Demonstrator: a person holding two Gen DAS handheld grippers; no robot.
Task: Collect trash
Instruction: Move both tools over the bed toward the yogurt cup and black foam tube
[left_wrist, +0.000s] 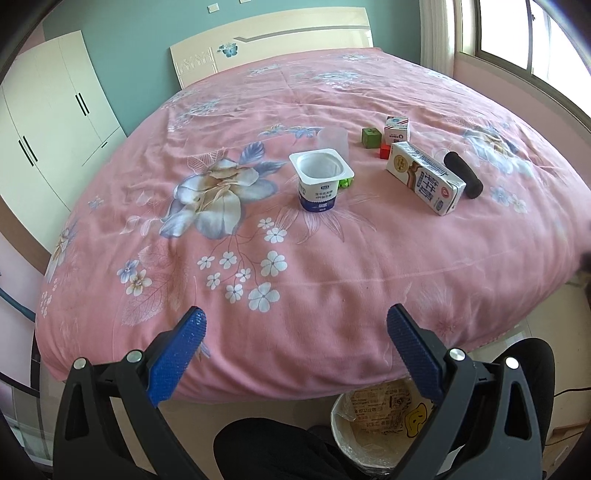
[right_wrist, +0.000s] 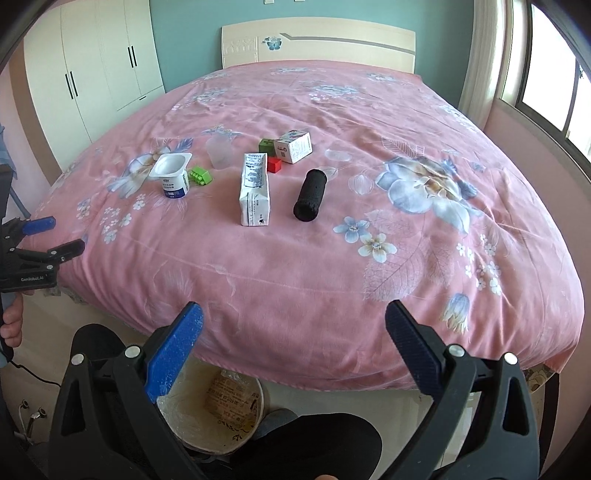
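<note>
A: Hovering both at the foot of the bed (left_wrist: 332, 295), nothing held. We've got the left gripper (left_wrist: 295, 332) w/ jaws spread wide, right gripper (right_wrist: 293, 328) same, wide and empty

B: Why parked so low?

A: Our guess: the bin (right_wrist: 255, 417) sits on the floor right below us, 6 o'clock in both views, so we stay close to the drop spot. Looks lined w/ a bag, some printed wrapper inside

B: Where's the trash vs. the grippers?

A: From the left, the yogurt cup (left_wrist: 319, 179) stands upright at 12 o'clock, well apart from the fingertips. Milk carton (left_wrist: 424, 177) lies on its side at approx 1 o'clock, black roll (left_wrist: 463, 173) just beside it on the far right side

B: And from the right?

A: Carton at 12, slightly left; roll just right of it. Cup at 11. Further back: clear plastic cup (right_wrist: 219, 152), small white box (right_wrist: 294, 146), green cube (right_wrist: 266, 146), red block (right_wrist: 274, 164), green toy brick (right_wrist: 201, 176) just beside the yogurt cup

B: The blocks, trash?

A: Prob. not, we reckon. We'd judge nothing's been cleared off the bed yet; cup suits left, carton suits right
</note>
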